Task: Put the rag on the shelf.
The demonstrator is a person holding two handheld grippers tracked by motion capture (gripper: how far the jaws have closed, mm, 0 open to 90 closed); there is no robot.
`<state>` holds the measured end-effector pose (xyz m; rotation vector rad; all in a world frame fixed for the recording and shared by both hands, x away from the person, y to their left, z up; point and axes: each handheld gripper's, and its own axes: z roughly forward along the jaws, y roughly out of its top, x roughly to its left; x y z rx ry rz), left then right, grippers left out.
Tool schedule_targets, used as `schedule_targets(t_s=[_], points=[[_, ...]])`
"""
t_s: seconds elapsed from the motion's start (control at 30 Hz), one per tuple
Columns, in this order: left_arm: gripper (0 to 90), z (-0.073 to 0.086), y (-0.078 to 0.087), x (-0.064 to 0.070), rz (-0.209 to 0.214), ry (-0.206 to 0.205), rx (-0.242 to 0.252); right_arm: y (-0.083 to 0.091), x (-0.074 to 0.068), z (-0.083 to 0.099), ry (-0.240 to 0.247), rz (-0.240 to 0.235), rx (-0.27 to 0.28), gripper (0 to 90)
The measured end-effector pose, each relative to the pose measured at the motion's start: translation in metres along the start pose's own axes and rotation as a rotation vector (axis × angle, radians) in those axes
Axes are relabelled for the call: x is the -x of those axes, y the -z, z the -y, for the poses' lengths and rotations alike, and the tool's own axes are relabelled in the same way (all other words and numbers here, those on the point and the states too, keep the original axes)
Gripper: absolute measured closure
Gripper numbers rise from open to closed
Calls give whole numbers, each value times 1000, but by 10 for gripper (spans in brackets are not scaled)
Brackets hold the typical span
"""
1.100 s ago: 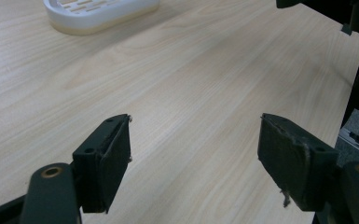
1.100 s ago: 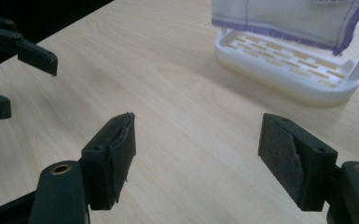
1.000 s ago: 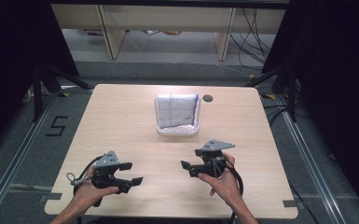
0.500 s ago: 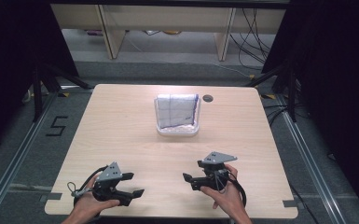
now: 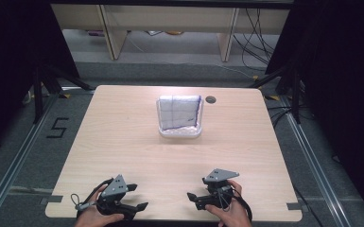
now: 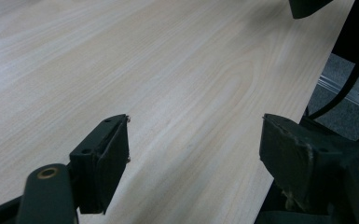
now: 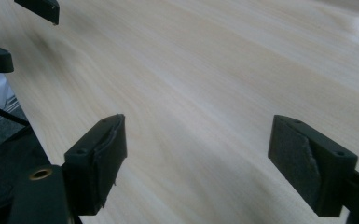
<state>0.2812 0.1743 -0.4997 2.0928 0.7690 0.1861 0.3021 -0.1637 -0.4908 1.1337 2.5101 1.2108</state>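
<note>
A white tray point(image 5: 180, 134) stands at the far middle of the pale wooden table point(image 5: 123, 137). In it lies a folded white cloth point(image 5: 178, 112) with purple lines. My left gripper point(image 5: 138, 197) is held low at the near left edge, jaws wide open, with only bare wood between them point(image 6: 196, 125). At the near right edge my right gripper point(image 5: 196, 188) is also open over bare wood point(image 7: 198, 125). The two point toward each other. Each gripper view catches the other gripper's jaw tips at its top corner.
A dark round hole point(image 5: 211, 99) lies in the tabletop right of the tray. Metal rails run along the floor on both sides, with a "5" marked on the floor point(image 5: 56, 127) at the left. Shelf legs and cables point(image 5: 255, 33) stand beyond the far edge.
Both hands have drawn their grippers back toward the near edge of the table and lower. The jaws stayed open, and the tray and cloth did not move.
</note>
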Motion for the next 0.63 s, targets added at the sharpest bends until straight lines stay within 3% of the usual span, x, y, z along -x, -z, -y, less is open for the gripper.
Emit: schedule_targets(t_s=[0.1,0.13,0.17,0.37,0.47,0.57,0.63], points=[[234,0,-3,-1,-3,-10,9,1,-3,2,0,12,-14,196],[235,0,-1,-2,-11,-31,-22,2,-3,3,0,13,-14,196],[235,0,-2,-1,-2,-11,-2,2,-4,3,-7,15,-19,195],[235,1,-3,-4,-8,4,-2,2,-3,4,11,28,-6,187],[233,1,-3,-6,-13,-4,-7,0,-2,4,7,5,-8,184],[225,2,-4,-10,-33,-1,-16,-1,-2,3,35,4,-1,185],[219,3,-4,-14,-40,-13,-15,0,-2,3,28,8,-2,184]])
